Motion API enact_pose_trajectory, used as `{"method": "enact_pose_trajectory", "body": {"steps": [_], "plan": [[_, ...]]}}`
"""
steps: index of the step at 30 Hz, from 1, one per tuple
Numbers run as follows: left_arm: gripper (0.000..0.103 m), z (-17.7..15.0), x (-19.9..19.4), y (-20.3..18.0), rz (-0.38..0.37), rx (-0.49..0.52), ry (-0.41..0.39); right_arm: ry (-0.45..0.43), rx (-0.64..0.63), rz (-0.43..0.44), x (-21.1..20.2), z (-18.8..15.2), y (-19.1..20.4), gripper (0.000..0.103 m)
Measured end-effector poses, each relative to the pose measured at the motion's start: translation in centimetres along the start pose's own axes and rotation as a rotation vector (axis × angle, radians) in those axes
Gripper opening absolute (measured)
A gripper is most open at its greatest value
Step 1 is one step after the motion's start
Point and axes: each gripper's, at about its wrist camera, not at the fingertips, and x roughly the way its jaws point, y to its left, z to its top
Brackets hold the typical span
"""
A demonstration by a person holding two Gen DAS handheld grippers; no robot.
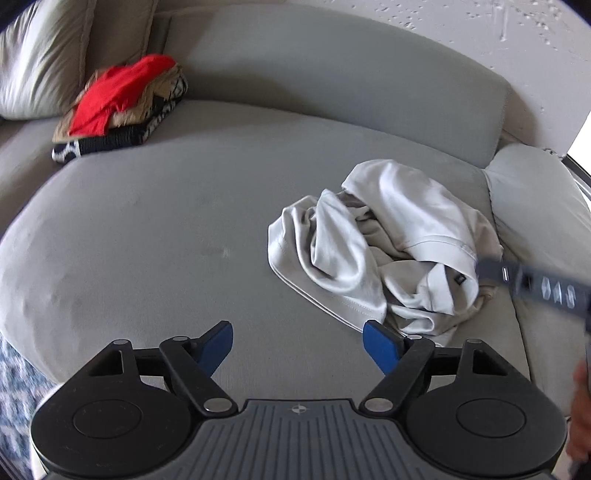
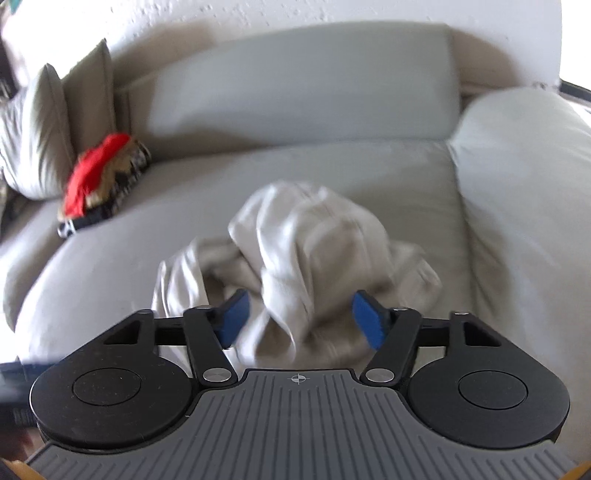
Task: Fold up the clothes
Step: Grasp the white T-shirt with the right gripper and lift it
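Pale grey-white fabric, a crumpled garment (image 1: 384, 243), lies heaped on the grey sofa seat (image 1: 166, 229), toward the side near a light cushion (image 1: 535, 206) at the sofa's end. In the left wrist view the left tool (image 1: 297, 345) hangs above bare seat just beside the heap, its blue pads (image 1: 380, 345) spread wide with nothing between them. A small dark tag (image 1: 459, 279) shows on a fold of the garment, too small to read. At the right edge of that view a blurred grey bar of the right tool's body (image 1: 535, 284) crosses near the garment; it carries pale symbols that cannot be read. In the right wrist view, which is motion-blurred, the right tool (image 2: 300, 320) is over the garment (image 2: 303, 251), its blue pads (image 2: 364, 319) wide apart with a ridge of the cloth rising between them; whether they touch the cloth I cannot tell. Well apart, toward the far left of the seat against the backrest (image 1: 332, 70), sits a stack of clothes (image 1: 122, 107) with a red piece on top, tan beneath, and a black-and-white patterned piece lowest, beside a striped pillow (image 1: 40, 62). A textured white wall (image 1: 480, 29) stands behind the sofa.
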Motion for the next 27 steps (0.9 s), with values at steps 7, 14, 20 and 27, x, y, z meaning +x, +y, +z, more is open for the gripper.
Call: {"method": "enact_pose_trajectory", "body": {"steps": [7, 14, 20, 27], "plan": [[0.079, 0.0, 1.7, 1.0, 0.001, -0.032, 0.015, 0.034, -0.202, -0.038, 5.8, 2.1, 3.2, 0.075], [0.079, 0.0, 2.6, 1.5, 0.004, -0.049, 0.036, 0.029, -0.202, -0.136, 7.6, 2.9, 2.5, 0.006], [0.079, -0.9, 1.0, 0.7, -0.051, -0.017, 0.017, -0.186, 0.383, -0.135, -3.5, 2.7, -8.8, 0.005], [0.082, -2.8, -0.6, -2.2, -0.160, 0.045, 0.033, 0.072, 0.519, -0.277, -8.2, -5.4, -15.7, 0.023]]}}
